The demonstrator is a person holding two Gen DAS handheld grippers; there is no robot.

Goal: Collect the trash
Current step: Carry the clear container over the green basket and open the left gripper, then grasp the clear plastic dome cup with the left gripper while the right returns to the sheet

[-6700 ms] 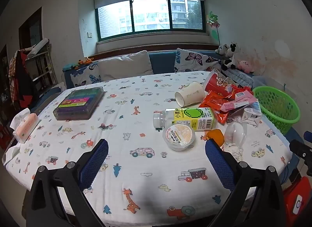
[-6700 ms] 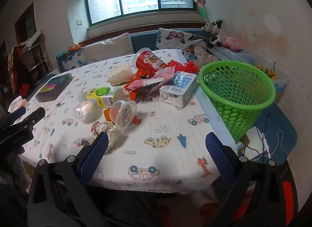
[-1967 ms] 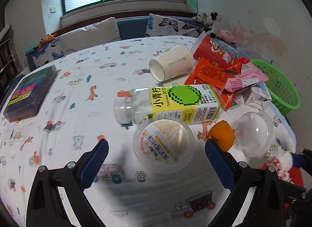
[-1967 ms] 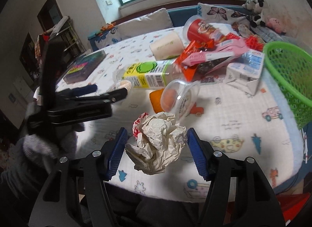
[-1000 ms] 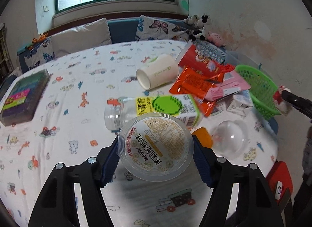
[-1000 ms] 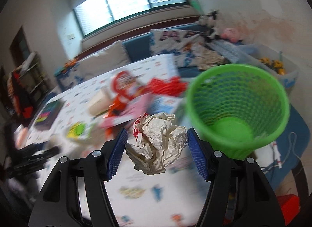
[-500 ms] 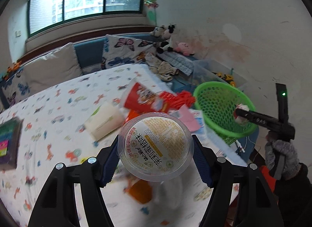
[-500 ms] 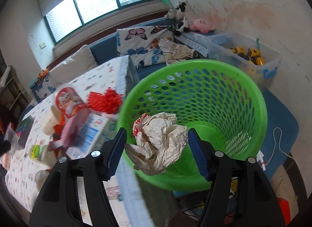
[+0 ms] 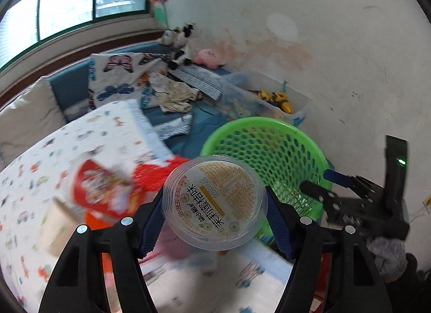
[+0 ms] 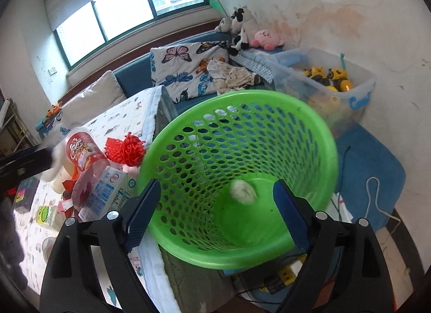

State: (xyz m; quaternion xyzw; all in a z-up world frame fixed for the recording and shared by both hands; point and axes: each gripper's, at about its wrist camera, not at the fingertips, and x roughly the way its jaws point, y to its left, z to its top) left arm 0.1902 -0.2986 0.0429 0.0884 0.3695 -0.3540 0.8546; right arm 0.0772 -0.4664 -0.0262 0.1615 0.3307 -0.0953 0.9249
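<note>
My left gripper (image 9: 215, 220) is shut on a round clear plastic tub (image 9: 215, 202) with a printed yellow lid, held in the air beside the green mesh basket (image 9: 272, 135). My right gripper (image 10: 216, 212) hangs over the green mesh basket (image 10: 269, 100), its jaws opening with nothing between them. A crumpled paper ball (image 10: 243, 191) lies blurred at the basket's bottom. In the left wrist view the right gripper (image 9: 320, 183) shows at the basket's near right rim.
More trash lies on the patterned tablecloth (image 10: 129, 113): a red snack cup (image 10: 84, 151), a red mesh pouf (image 10: 124, 149), a milk carton (image 10: 107, 189), a yellow-green bottle (image 10: 44, 213). A clear toy bin (image 10: 323, 81) stands behind the basket, a blue mat (image 10: 369, 162) to its right.
The right gripper's jaws have spread and the crumpled paper ball has dropped into the basket. The left gripper, with the tub, has swung right towards the basket.
</note>
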